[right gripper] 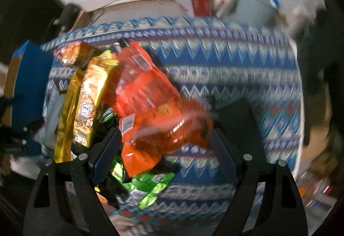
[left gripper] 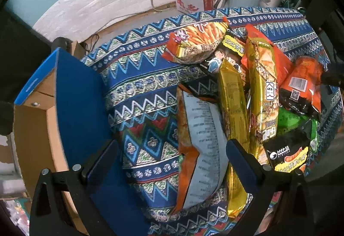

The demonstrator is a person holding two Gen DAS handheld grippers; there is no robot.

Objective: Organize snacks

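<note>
Between the spread-apart fingers of the left gripper [left gripper: 172,162] lies an orange snack bag with a grey back panel [left gripper: 200,145], flat on the patterned cloth [left gripper: 137,85] of the bench, not pinched by anything. Just right of it are two gold packets [left gripper: 261,94], and a blue cardboard box [left gripper: 71,94] sits off to the left. Right gripper [right gripper: 167,150] is released too, a bright orange bag [right gripper: 154,107] between its fingers, though the shot's pretty blurry. Green packet [right gripper: 150,184] underneath that one.

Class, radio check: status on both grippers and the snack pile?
Left gripper open over grey-backed bag. Right gripper open around orange bag. Box left; nothing blocking.
</note>
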